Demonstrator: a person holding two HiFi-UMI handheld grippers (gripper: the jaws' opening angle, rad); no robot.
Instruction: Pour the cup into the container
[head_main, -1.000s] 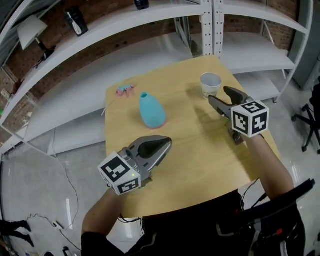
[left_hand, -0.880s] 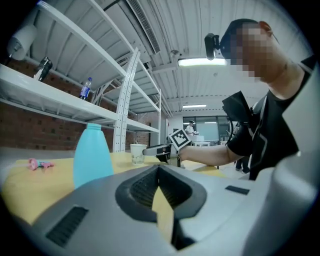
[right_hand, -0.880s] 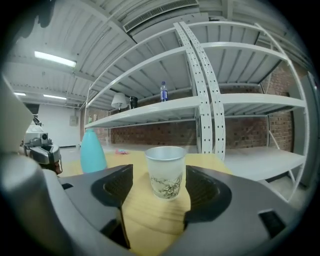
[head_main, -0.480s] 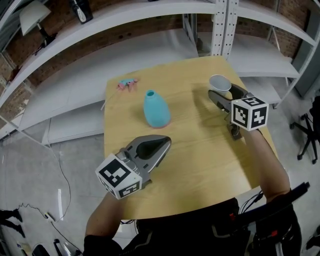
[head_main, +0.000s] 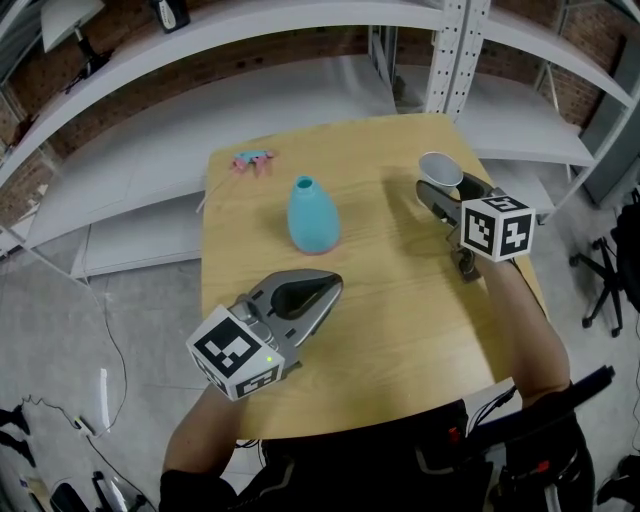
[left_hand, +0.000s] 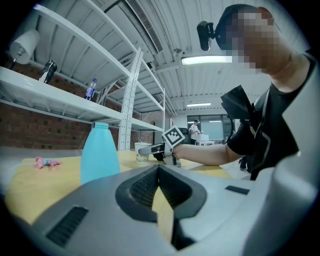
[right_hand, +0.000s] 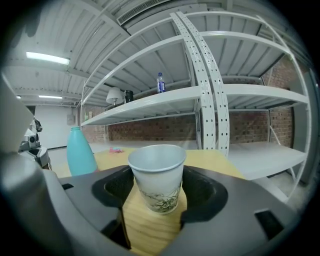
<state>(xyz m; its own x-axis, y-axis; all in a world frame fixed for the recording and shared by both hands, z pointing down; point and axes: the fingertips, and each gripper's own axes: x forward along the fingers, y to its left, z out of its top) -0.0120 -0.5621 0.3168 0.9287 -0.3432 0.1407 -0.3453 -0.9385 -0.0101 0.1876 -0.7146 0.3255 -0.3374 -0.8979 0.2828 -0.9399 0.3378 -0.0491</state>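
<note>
The right gripper (head_main: 447, 190) stood wide open at the far right of the light wooden table (head_main: 400, 320); its 2 jaws had just been closing slightly. The white paper cup with a printed pattern (right_hand: 157, 177) stood upright between them, not yet clamped. The teal bottle-shaped container (head_main: 312, 215) stood to its left, well apart. The left gripper (head_main: 325, 285) hovered at the near left, jaws together and empty.

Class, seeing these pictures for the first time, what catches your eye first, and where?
The turquoise bottle stands upright on the far half of the table, the brightest thing there. To its right a white paper cup stands between the open jaws of the right gripper, which have just been closing slightly without pressing it.
</note>
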